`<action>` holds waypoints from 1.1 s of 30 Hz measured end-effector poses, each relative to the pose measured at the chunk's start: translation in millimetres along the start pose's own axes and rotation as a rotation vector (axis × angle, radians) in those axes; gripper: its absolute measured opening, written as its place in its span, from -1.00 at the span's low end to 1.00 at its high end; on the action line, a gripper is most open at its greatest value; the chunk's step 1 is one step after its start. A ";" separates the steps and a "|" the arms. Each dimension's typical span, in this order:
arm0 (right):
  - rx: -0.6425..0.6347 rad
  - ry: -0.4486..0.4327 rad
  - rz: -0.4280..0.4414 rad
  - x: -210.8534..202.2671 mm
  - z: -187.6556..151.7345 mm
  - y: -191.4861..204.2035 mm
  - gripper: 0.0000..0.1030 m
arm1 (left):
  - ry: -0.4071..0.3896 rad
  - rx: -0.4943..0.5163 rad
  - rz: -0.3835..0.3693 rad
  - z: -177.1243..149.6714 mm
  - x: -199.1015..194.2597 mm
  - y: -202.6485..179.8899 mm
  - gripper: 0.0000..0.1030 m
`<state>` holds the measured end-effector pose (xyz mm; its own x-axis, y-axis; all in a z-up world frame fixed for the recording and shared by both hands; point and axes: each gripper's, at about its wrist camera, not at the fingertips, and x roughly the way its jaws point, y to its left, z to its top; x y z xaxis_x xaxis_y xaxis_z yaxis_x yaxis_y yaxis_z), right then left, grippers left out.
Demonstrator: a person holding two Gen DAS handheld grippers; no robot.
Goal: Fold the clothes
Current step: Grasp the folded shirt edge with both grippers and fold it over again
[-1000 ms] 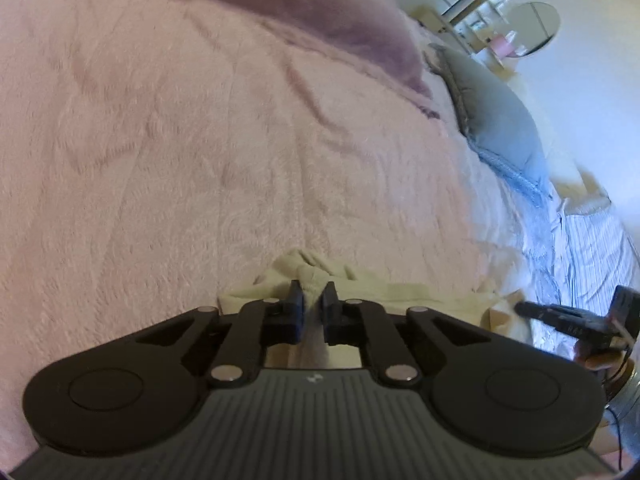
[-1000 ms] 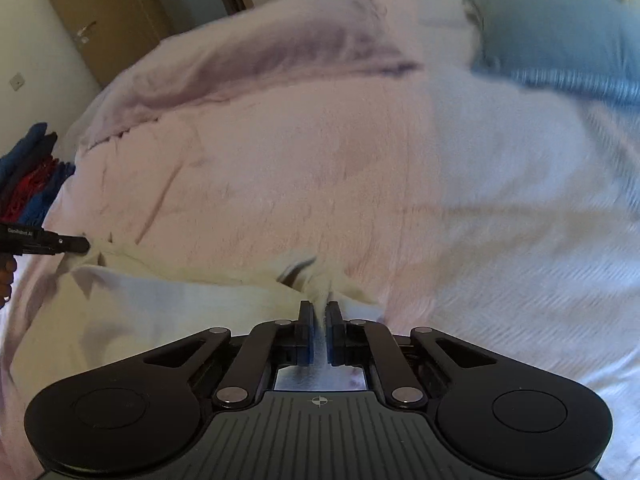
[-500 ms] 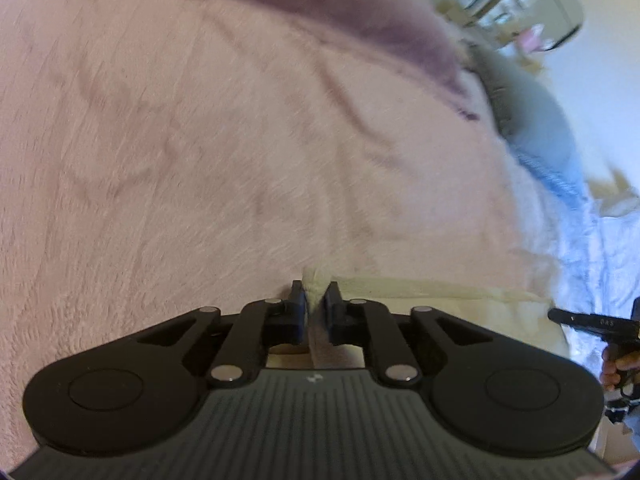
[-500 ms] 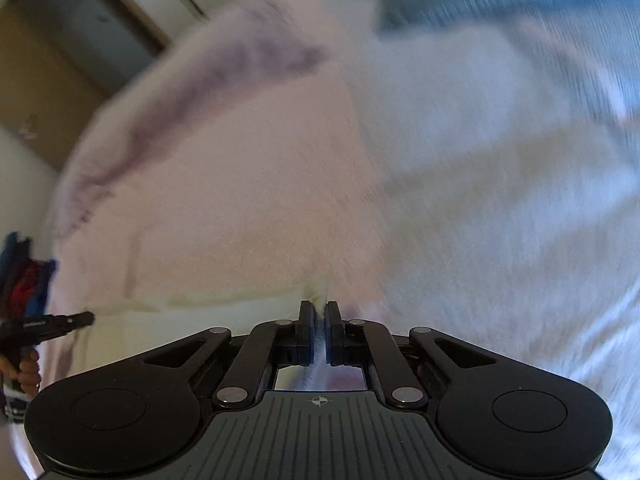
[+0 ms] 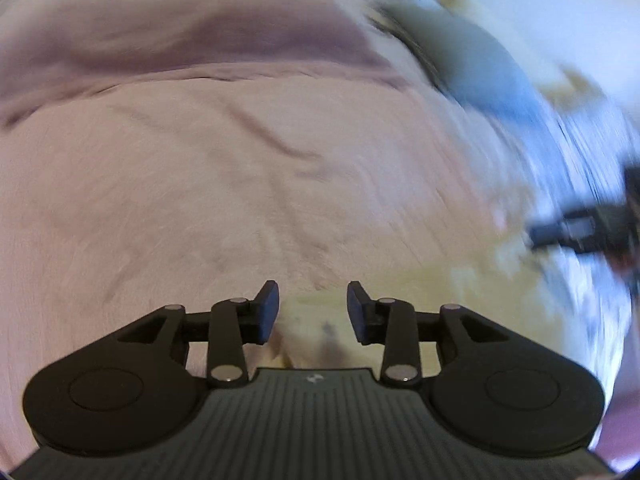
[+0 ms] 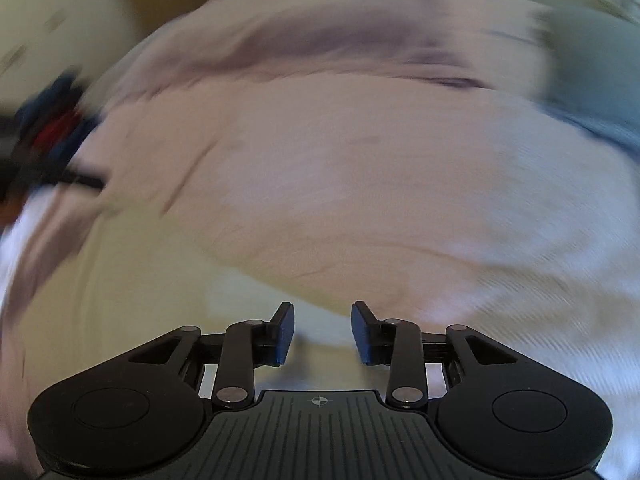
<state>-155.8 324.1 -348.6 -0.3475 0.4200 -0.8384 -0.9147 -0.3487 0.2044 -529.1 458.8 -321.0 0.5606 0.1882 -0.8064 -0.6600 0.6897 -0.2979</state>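
A pale cream garment [image 5: 420,300] lies flat on the pink blanket [image 5: 200,184], blurred by motion. My left gripper [image 5: 313,307] hovers over its far edge with jaws opening; the cloth lies below the gap and the pads do not press it. In the right wrist view the same cream garment [image 6: 132,280] spreads to the left, and my right gripper [image 6: 322,330] stands above its edge, jaws opening, nothing pinched. The right gripper [image 5: 580,230] shows as a dark blur at the right of the left wrist view; the left gripper [image 6: 52,178] appears at the far left of the right wrist view.
A folded mauve blanket [image 5: 200,40] lies across the far side of the bed. A blue-grey pillow [image 5: 480,64] sits at the far right, over a striped sheet [image 5: 580,152]. A red and blue pile [image 6: 52,120] lies off the bed's left side.
Both grippers have let go of the cream garment's edge and their jaws have spread apart. Both cameras have swung, so the views are blurred. The garment now lies flat.
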 end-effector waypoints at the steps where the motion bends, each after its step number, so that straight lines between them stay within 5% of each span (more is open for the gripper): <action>1: -0.031 0.019 0.026 5.6 2.8 3.6 -0.31 | 0.038 0.065 -0.026 5.0 5.9 -4.6 -0.35; 7: -0.172 0.134 0.176 34.8 24.0 8.8 -0.31 | 0.226 0.328 -0.159 25.5 44.6 -23.0 -0.34; 15: -0.238 0.221 0.272 60.6 42.2 5.3 -0.31 | 0.354 0.439 -0.254 32.6 82.0 -28.8 -0.45; 17: -0.244 0.231 0.293 65.3 43.9 5.0 -0.31 | 0.352 0.435 -0.265 32.0 84.1 -28.0 -0.60; 18: -0.241 0.227 0.303 66.0 44.1 3.9 -0.32 | 0.346 0.436 -0.269 32.3 84.0 -27.3 -0.96; 20: -0.242 0.218 0.323 66.6 45.1 3.2 -0.80 | 0.331 0.452 -0.276 32.3 82.3 -26.4 -0.98; 22: -0.244 0.198 0.332 63.4 47.1 3.1 -0.94 | 0.292 0.467 -0.270 32.1 75.1 -27.6 -0.99; 30: -0.231 0.093 0.243 35.9 48.0 3.6 -0.96 | 0.132 0.421 -0.206 38.3 53.8 -21.7 -0.99; 33: -0.216 0.093 0.180 43.8 45.3 4.8 -0.95 | 0.170 0.392 -0.158 32.3 71.9 -19.5 -0.98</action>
<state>-184.8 378.8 -361.4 -0.4707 0.2599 -0.8431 -0.7712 -0.5855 0.2500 -459.8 481.5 -356.6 0.5277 -0.0358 -0.8487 -0.3149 0.9197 -0.2346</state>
